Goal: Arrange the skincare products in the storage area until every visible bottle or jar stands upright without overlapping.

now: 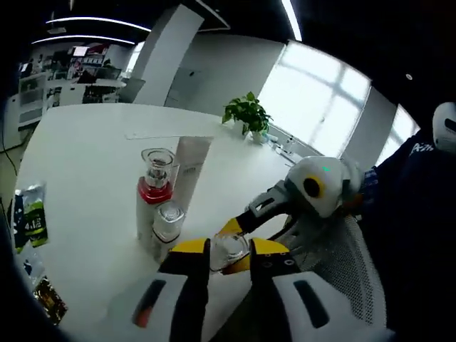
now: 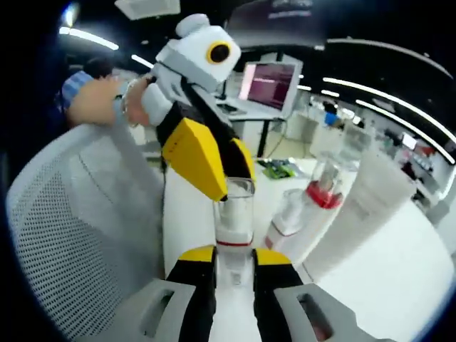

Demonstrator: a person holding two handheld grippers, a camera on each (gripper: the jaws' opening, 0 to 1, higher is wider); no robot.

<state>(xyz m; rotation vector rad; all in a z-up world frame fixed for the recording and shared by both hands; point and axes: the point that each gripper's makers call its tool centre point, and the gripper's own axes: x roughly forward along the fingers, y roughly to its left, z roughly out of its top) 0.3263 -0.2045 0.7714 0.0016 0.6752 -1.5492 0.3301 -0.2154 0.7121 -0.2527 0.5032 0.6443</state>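
Gripping one clear-capped bottle [image 2: 234,217] at lower centre, both grippers, left [image 1: 229,256] and right [image 2: 234,265], have jaws closed on it; next, set it upright beside the red-collared bottle [image 1: 155,192].

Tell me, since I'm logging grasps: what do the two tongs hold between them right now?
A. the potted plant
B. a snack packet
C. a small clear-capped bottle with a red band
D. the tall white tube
C: the right tongs close on the small clear-capped bottle at its base while the left tongs pinch its cap.
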